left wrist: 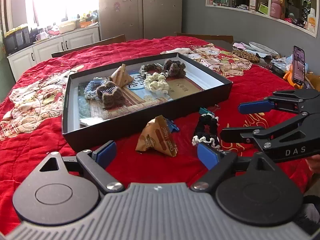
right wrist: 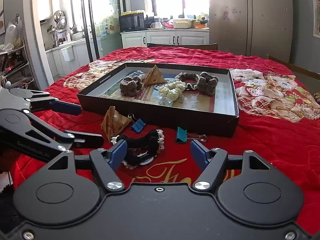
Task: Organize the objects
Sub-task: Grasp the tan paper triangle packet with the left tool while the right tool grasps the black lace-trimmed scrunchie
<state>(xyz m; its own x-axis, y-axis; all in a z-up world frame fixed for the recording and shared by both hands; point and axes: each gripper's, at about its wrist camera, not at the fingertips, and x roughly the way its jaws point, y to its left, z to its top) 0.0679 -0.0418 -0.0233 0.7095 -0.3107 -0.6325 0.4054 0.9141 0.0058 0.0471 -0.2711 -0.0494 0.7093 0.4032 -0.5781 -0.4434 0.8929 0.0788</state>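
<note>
Between my spread left tongs (left wrist: 156,156) stands the snack packet (left wrist: 157,138); my right tongs (right wrist: 158,152), likewise spread and unladen, flank the black scrunchie (right wrist: 140,144), both awaiting the box (left wrist: 112,132).

A home kitchen-diner: microwave (right wrist: 132,22), white cabinets (right wrist: 166,38), tall fridge (right wrist: 250,18).

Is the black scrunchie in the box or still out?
Out: the black scrunchie lies on the red cloth in front of the box.
</note>
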